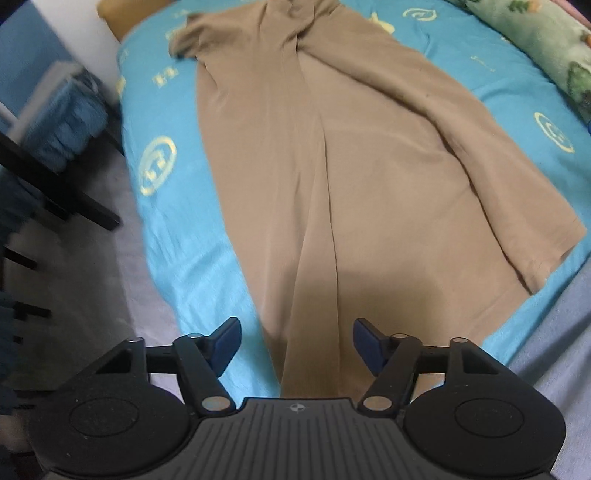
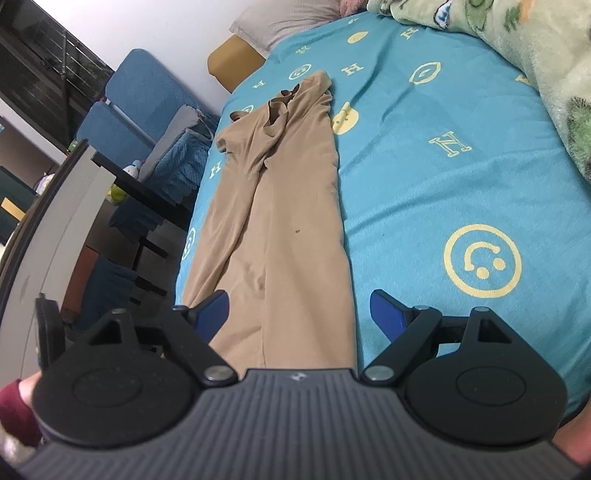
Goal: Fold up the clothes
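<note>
Two tongs, left tongs [image 1: 297, 341] and right tongs [image 2: 297, 314], hang spread, empty, above the tan garment [image 1: 332, 147].

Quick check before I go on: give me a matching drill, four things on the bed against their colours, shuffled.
Things:
1. garment
2. bedsheet
3. fleece blanket
4. pillow

Colours:
A. grey
B. pale green with printed figures
C. tan
D. turquoise with yellow symbols

Pairs: 1-C, 2-D, 3-B, 4-A
</note>
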Available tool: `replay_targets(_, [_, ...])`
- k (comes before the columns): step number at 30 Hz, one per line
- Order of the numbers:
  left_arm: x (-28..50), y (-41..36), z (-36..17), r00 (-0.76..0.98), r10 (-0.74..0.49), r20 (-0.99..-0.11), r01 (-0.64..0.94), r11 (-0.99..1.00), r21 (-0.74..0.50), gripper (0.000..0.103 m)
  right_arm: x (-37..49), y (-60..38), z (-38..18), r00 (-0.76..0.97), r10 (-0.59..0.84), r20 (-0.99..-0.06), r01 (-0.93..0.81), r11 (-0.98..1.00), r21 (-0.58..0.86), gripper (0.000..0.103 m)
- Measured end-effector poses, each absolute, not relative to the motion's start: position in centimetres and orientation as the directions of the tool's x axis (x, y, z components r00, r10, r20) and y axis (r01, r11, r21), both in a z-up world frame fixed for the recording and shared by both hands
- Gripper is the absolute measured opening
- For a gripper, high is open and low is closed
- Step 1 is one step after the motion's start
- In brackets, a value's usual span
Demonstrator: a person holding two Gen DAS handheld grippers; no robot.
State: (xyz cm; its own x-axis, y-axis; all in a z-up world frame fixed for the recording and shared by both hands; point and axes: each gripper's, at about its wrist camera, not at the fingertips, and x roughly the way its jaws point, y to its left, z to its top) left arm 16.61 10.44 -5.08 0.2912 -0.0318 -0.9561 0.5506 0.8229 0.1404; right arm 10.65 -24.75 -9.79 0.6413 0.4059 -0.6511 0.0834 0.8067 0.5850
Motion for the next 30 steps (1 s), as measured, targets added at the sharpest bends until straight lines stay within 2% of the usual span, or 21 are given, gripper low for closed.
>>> replay_targets(2, [16.3,10.8,-5.5,0.274,-0.046,-0.961,0.57,0.812,0.124,0.061,10.8,-24.6,-10.0,0.635,0.408,-0.656,0.088,0.805,0.586,0.085])
replay_targets(4, [16.1,10.9,-6.0,0.27,-0.031,-0.962,0.586,0.798,0.139,0.04,11.0,-24.5,-10.2,0.627,0.412,-0.661,0.093,0.803,0.589,0.085])
replay_targets(5, [15.9,10.8,-6.0,0.278,-0.022,-0.96,0.595,0.788,0.154,0.019,11.1,-24.5,-10.2,0.624,0.414,-0.663,0.096,0.801,0.59,0.085])
replay_targets(6, [15.5,10.6,-5.8,0.29,-0.015,-0.957,0.605,0.778,0.171,0.009,11.2,-24.4,-10.3,0.62,0.417,-0.665,0.097,0.8,0.592,0.085])
replay_targets(11, [12.0,7.2,-2.8,0.405,0.06,-0.913,0.633,0.701,0.327,0.005,11.4,-24.1,-10.6,0.61,0.425,-0.669,0.094,0.8,0.593,0.085])
replay_targets(16, [8.2,2.8,0.5,0.477,0.037,-0.878,0.654,0.652,0.383,0.002,11.5,-23.9,-10.8,0.603,0.432,-0.671,0.097,0.795,0.599,0.085])
replay_targets(20, [6.7,-0.1,1.7,0.498,0.004,-0.867,0.656,0.652,0.38,0.001,11.4,-24.0,-10.9,0.604,0.428,-0.672,0.102,0.795,0.598,0.085])
replay_targets(30, [6.9,-1.6,2.7,0.514,-0.085,-0.854,0.633,0.709,0.31,0.001,11.2,-24.9,-11.3,0.606,0.426,-0.672,0.139,0.775,0.617,0.085])
